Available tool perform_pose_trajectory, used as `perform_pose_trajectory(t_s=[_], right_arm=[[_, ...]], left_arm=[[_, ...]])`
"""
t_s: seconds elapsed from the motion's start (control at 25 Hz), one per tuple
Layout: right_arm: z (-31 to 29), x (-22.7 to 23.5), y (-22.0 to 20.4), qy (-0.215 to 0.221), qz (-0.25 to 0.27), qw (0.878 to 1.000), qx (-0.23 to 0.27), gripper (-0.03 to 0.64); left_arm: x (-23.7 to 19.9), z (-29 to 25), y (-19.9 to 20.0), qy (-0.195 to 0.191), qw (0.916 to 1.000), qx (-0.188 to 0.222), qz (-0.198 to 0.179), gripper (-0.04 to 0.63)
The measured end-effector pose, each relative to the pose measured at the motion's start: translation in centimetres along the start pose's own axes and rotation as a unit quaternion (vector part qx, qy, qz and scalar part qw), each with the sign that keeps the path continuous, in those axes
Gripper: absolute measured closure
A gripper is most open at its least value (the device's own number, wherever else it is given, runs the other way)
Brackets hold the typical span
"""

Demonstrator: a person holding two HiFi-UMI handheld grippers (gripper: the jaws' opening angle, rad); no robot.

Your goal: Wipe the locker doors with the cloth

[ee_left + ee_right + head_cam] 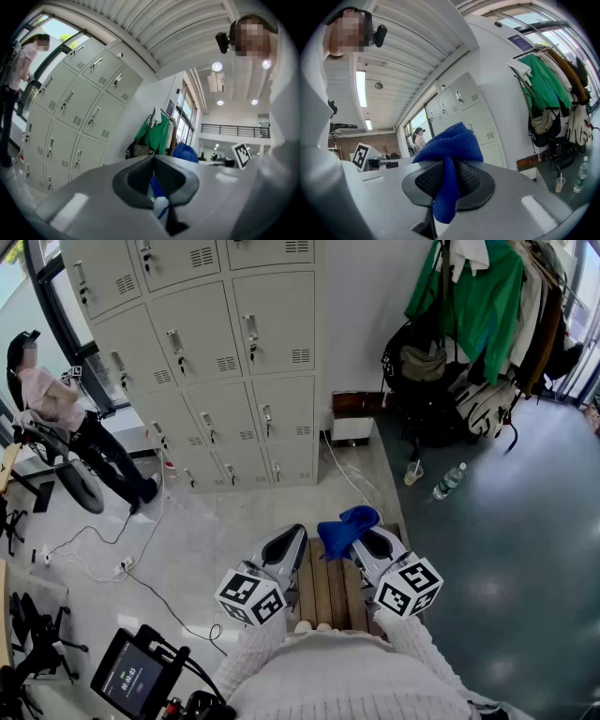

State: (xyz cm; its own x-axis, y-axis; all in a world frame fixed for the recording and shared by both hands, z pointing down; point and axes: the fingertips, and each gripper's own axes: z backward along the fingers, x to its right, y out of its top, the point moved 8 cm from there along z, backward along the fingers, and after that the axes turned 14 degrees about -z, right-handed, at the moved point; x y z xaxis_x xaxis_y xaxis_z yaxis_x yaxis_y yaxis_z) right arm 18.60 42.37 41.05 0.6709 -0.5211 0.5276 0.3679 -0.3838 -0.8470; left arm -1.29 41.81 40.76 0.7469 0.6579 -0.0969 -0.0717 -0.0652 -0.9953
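Note:
The grey locker bank (pixel 225 362) stands against the wall ahead and to the left, doors closed; it also shows as lockers (pixel 70 112) and lockers (pixel 473 112). My right gripper (pixel 367 532) is shut on a blue cloth (pixel 345 527). In the right gripper view the cloth (pixel 450 143) bunches above the jaws and hangs down between them at the right gripper (pixel 449 171). My left gripper (pixel 298 532) is beside it, low and well short of the lockers. The left gripper (pixel 154 161) has its pads together with nothing in them; the blue cloth (pixel 185 152) shows just beyond.
A slatted wooden bench (pixel 328 592) lies under both grippers. A person (pixel 56 409) stands at the left by the lockers. Coats (pixel 478 296) and bags (pixel 441 390) crowd the right wall, with a bottle (pixel 448 481) and cup (pixel 412 472) on the floor. Cables (pixel 122 559) trail at left.

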Motion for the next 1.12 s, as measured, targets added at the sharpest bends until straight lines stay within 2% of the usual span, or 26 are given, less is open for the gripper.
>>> perform_pose_trajectory(t_s=[0.16,0.36,0.56,0.84,1.12], right_arm=[[-1.2,1.3,0.3,0.015,0.005,1.0,-0.012,0.565],[-2.3,3.4,0.0,0.015,-0.003,0.999,-0.03,0.565],[-5.2,6.1,0.3,0.011,-0.015,0.999,-0.03,0.565],[-14.7,9.1,1.9,0.029,-0.005,0.999,-0.035,0.565],[-27.8,13.0,8.3,0.027,0.012,1.0,0.002,0.565]], left_arm=[[-0.4,-0.8,-0.7,0.025,0.9992,-0.004,-0.03,0.589],[-1.1,-2.6,-3.0,0.029,0.9992,-0.026,0.0,0.589],[-3.5,-4.5,-3.2,0.035,0.9992,-0.019,-0.004,0.589],[-11.7,-11.0,-3.8,0.026,0.9996,-0.008,-0.011,0.589],[-23.6,-19.6,0.6,0.0,0.9987,0.016,-0.049,0.589]])
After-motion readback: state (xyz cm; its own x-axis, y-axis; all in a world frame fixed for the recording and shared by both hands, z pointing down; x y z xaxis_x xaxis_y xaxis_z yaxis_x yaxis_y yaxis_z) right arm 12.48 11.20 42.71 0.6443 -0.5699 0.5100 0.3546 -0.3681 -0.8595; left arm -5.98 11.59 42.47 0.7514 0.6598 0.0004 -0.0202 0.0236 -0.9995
